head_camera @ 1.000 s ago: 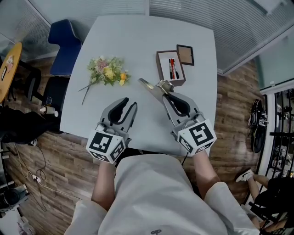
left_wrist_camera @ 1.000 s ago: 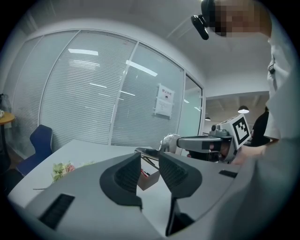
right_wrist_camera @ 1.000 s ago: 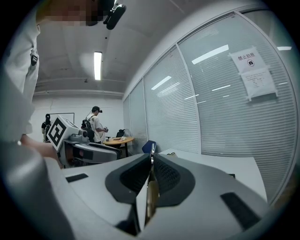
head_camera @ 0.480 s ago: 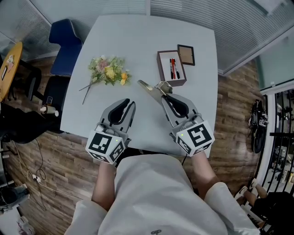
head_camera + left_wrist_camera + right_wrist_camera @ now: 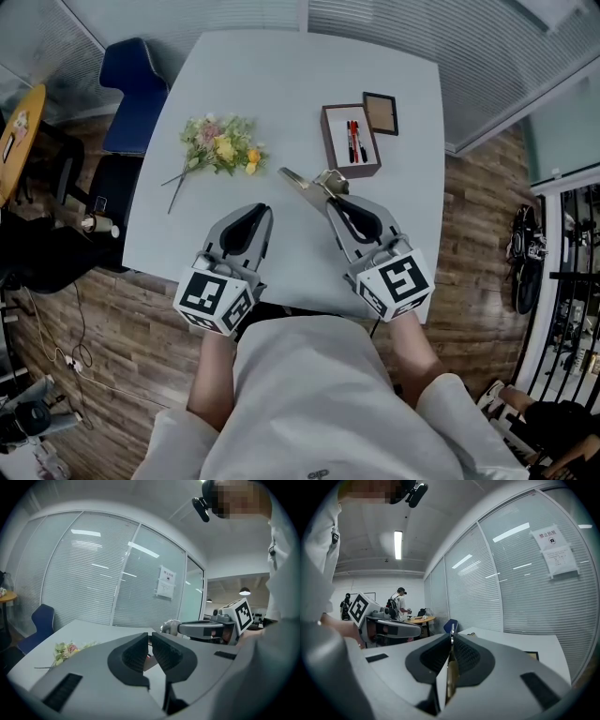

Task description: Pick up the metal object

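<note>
Head view showed the right gripper point(image 5: 330, 190) clamped on the metal object point(image 5: 298, 180), whose flat, brassy blade stuck out past the jaw tips toward the flowers point(image 5: 217, 145). Whether the blade touched the desk point(image 5: 281, 80) could not be told. Right gripper view confirmed the grip: the thin strip stood edge-on, pinched between both pads. The left gripper point(image 5: 257, 212) hung over the near edge of the desk, well apart from the object. Its jaws were closing with nothing between them, and only a narrow gap was left. Beyond the right gripper sat a brown box point(image 5: 330, 127) holding pens, with a small frame point(image 5: 380, 112) just beside it.
</note>
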`<action>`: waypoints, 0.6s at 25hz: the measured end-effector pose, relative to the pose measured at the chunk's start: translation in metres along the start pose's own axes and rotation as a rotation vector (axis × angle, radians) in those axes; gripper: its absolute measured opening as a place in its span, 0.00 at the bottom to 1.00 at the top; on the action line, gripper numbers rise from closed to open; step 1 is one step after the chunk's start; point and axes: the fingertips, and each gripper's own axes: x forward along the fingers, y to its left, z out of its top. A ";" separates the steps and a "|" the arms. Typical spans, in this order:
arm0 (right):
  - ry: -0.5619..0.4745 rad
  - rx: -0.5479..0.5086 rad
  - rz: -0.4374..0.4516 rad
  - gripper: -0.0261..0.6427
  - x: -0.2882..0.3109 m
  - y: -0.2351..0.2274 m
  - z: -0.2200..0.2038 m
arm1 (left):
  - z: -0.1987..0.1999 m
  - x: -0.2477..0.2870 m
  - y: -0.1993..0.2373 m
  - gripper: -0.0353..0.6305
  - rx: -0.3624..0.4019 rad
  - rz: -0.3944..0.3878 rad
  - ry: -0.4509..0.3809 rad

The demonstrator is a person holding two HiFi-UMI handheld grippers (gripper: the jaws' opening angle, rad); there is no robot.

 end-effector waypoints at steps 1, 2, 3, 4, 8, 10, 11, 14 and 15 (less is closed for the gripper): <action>0.000 -0.001 0.002 0.08 0.000 0.000 -0.001 | 0.000 0.000 0.001 0.11 -0.001 0.000 0.000; 0.001 -0.001 0.003 0.08 0.001 0.001 -0.001 | -0.001 0.001 0.001 0.11 0.000 0.000 0.000; 0.003 0.000 0.004 0.08 0.001 0.001 -0.001 | -0.001 0.001 0.002 0.10 0.001 0.000 0.000; 0.005 0.001 0.004 0.08 0.001 0.002 -0.002 | -0.001 0.001 0.002 0.10 0.002 0.000 0.001; 0.010 -0.001 0.003 0.08 0.002 0.003 -0.003 | -0.002 0.001 0.003 0.10 0.000 -0.004 0.004; 0.010 -0.001 0.003 0.08 0.001 0.003 -0.002 | -0.002 0.001 0.003 0.10 0.000 -0.005 0.005; 0.009 -0.001 0.004 0.08 0.001 0.002 -0.002 | -0.001 0.001 0.002 0.10 0.001 -0.006 0.005; 0.008 -0.003 0.007 0.08 0.001 0.002 -0.002 | -0.001 0.003 0.002 0.10 0.001 -0.007 0.005; 0.009 -0.003 0.008 0.08 0.001 0.002 -0.002 | -0.001 0.003 0.002 0.10 0.001 -0.008 0.005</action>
